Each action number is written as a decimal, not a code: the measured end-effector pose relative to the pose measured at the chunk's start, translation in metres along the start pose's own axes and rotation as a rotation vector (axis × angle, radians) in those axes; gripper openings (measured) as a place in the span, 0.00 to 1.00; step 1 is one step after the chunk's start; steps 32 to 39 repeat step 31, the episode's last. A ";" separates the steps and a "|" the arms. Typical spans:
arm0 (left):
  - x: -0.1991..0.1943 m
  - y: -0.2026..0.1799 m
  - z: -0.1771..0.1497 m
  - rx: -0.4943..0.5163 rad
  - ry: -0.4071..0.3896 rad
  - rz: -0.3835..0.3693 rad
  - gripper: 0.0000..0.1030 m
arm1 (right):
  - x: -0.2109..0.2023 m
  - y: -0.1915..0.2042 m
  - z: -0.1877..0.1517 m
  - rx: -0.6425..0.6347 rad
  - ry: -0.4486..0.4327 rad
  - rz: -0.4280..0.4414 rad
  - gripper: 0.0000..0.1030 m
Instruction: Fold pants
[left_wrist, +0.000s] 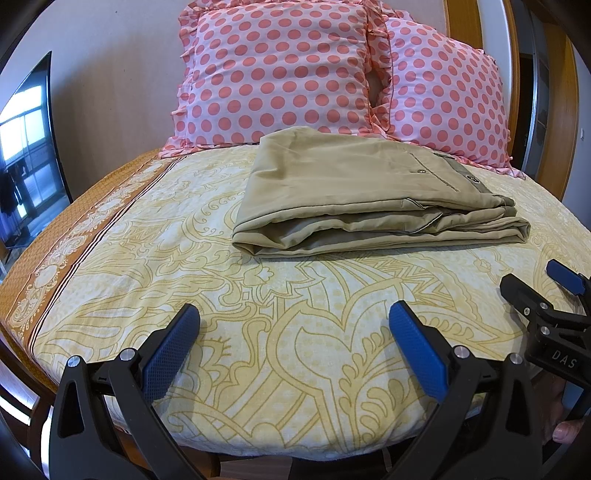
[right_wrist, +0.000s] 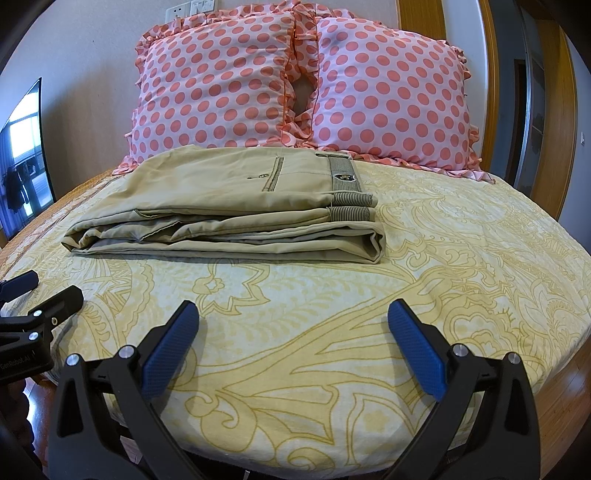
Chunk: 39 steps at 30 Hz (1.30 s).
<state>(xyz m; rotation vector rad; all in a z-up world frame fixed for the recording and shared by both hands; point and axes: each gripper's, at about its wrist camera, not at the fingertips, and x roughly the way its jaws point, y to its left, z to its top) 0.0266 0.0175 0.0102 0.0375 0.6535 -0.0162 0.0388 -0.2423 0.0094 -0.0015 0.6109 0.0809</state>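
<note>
Khaki pants (left_wrist: 369, 192) lie folded in a flat stack on the bed, in front of the pillows; they also show in the right wrist view (right_wrist: 236, 206) with the striped waistband at the right. My left gripper (left_wrist: 293, 314) is open and empty, held above the sheet well short of the pants. My right gripper (right_wrist: 293, 314) is open and empty too, at about the same distance from them. The right gripper shows at the right edge of the left wrist view (left_wrist: 535, 284). The left gripper shows at the left edge of the right wrist view (right_wrist: 51, 288).
The bed has a yellow patterned sheet (left_wrist: 258, 332) with an orange border on the left. Two pink polka-dot pillows (left_wrist: 280, 70) (right_wrist: 388, 99) lean against the wall behind the pants. A dark TV screen (left_wrist: 26, 147) stands left. A wooden door frame (right_wrist: 554, 110) is at right.
</note>
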 end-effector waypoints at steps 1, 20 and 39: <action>0.000 0.000 0.000 0.001 0.000 0.000 0.99 | 0.000 0.000 0.000 0.000 0.000 0.000 0.98; -0.001 -0.001 0.000 -0.002 0.002 0.002 0.99 | 0.000 0.001 -0.001 0.003 -0.003 -0.004 0.98; -0.001 -0.002 0.000 -0.004 0.002 0.004 0.99 | 0.000 0.002 -0.001 0.004 -0.004 -0.006 0.98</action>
